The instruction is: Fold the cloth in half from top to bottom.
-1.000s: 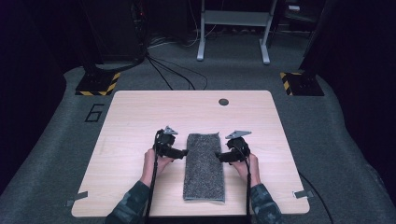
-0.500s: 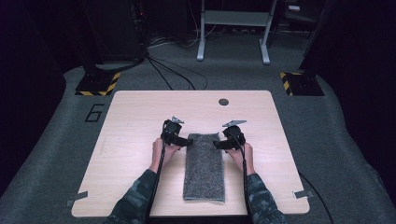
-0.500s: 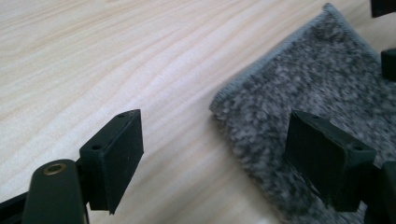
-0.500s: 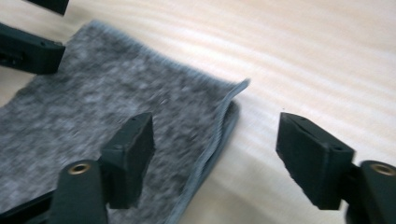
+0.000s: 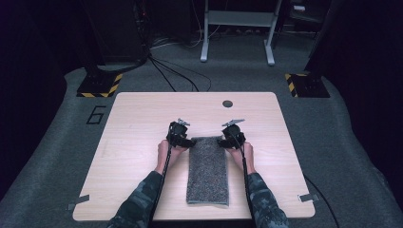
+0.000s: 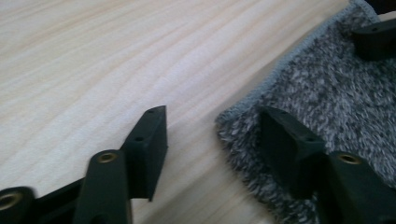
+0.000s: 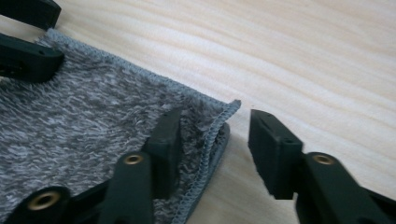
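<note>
A grey folded towel [image 5: 207, 166] lies lengthwise on the wooden table [image 5: 142, 118]. My left gripper [image 5: 186, 141] is at its far left corner and my right gripper [image 5: 224, 141] at its far right corner. In the left gripper view one jaw rests on the towel [image 6: 327, 93] and the other on bare wood, with the corner between them untouched. In the right gripper view the towel's [image 7: 84, 107] hemmed corner likewise sits between the jaws with a gap. Both pairs of jaws have just been closing and stand open. The left gripper's jaws [image 7: 28, 51] show across the towel.
A small dark round hole [image 5: 227, 103] sits near the table's far edge. Beyond the table, black-and-yellow striped bases [image 5: 100, 85] [image 5: 306, 84], floor cables and a white stand frame [image 5: 237, 28] stand on grey carpet. Bare wood lies on both sides of the towel.
Both hands have slid away from the person along the towel's sides to its far corners. Both pairs of jaws have narrowed around those corners.
</note>
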`<control>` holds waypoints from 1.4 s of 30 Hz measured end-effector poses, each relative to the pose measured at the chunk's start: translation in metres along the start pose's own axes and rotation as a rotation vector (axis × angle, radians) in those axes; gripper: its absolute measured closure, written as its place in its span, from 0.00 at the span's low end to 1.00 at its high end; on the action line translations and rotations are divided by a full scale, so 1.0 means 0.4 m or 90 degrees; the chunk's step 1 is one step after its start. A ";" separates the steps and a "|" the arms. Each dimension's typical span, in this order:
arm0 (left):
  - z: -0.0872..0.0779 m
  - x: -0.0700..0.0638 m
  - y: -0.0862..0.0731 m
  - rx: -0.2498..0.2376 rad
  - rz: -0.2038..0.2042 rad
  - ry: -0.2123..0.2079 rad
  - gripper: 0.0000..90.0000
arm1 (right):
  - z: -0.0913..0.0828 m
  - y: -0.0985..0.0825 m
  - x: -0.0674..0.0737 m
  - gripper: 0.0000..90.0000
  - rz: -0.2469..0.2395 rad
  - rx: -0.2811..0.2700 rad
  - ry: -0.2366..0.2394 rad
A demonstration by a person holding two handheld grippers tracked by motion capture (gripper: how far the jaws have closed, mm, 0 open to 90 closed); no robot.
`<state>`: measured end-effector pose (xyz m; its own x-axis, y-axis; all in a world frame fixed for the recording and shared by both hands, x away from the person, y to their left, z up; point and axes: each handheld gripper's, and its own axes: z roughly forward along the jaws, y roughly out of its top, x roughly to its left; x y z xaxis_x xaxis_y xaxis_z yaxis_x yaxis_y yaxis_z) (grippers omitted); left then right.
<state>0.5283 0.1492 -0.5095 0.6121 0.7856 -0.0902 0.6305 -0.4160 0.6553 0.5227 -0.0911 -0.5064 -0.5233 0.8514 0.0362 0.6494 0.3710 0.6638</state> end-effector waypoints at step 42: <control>-0.089 -0.010 0.030 -0.131 0.047 -0.003 0.96 | -0.067 0.020 0.033 0.97 -0.042 -0.134 0.015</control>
<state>0.5166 0.1573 -0.4746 0.6557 0.7540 -0.0394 0.4731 -0.3696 0.7998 0.5063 -0.0869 -0.4808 -0.5752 0.8180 0.0043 0.4854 0.3371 0.8067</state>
